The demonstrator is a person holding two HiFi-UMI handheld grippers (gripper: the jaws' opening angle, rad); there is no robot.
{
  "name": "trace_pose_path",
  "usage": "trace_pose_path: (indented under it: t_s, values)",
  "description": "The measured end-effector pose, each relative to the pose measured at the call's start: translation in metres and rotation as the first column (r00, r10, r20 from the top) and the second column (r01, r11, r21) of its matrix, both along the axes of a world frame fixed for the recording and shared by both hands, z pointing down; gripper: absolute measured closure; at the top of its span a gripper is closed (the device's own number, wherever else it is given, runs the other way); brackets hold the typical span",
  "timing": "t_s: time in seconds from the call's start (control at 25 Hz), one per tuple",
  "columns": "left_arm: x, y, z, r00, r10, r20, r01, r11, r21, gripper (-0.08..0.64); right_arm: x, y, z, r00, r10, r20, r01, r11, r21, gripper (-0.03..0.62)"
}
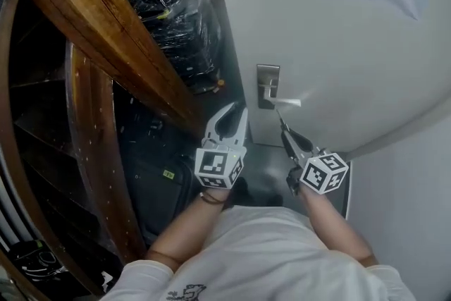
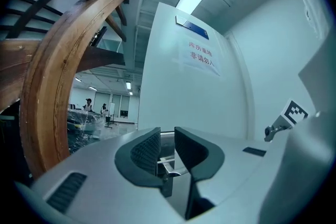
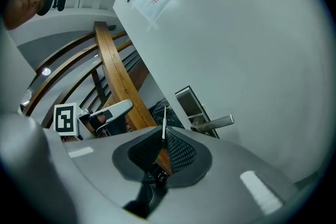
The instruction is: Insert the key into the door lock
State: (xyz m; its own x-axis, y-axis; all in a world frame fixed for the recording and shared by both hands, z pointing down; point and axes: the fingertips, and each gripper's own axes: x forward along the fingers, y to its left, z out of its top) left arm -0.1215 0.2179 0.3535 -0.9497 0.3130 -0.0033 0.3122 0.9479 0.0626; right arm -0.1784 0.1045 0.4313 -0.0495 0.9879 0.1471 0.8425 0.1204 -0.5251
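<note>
In the head view the approach is in hand. The right gripper [image 1: 285, 129] carries the key [image 1: 280, 118] just below and short of the lock plate [image 1: 268, 85] on the door [image 1: 338, 46]. The left gripper [image 1: 237, 113] hovers left of the plate. The left gripper view shows that gripper released, its jaws apart and gripping nothing; a bit of metal shows through the gap, too unclear to name. The right gripper view shows the jaws clenched on the key, its blade standing up near the handle [image 3: 212, 123]. The next move likely calls for lining the blade up with the keyhole, which no view shows clearly.
</note>
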Motion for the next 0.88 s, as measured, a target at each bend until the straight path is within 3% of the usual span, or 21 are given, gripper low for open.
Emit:
trace_pose_path:
  t_s: [0.52, 0.88]
  values:
    - [-0.064, 0.087, 0.057, 0.996, 0.058, -0.067, -0.055, 0.998, 0.044, 0.436, -0.018, 0.054, 0.077, 0.982, 0.046, -0.183, -0.040, 0.999, 0.035, 0.568]
    - [-0.105, 0.118, 0.076, 0.991, 0.120, -0.063, -0.117, 0.992, 0.049, 0.403, -0.041, 0.077, 0.144, 0.923, 0.154, -0.352, -0.132, 0.987, 0.088, 0.568]
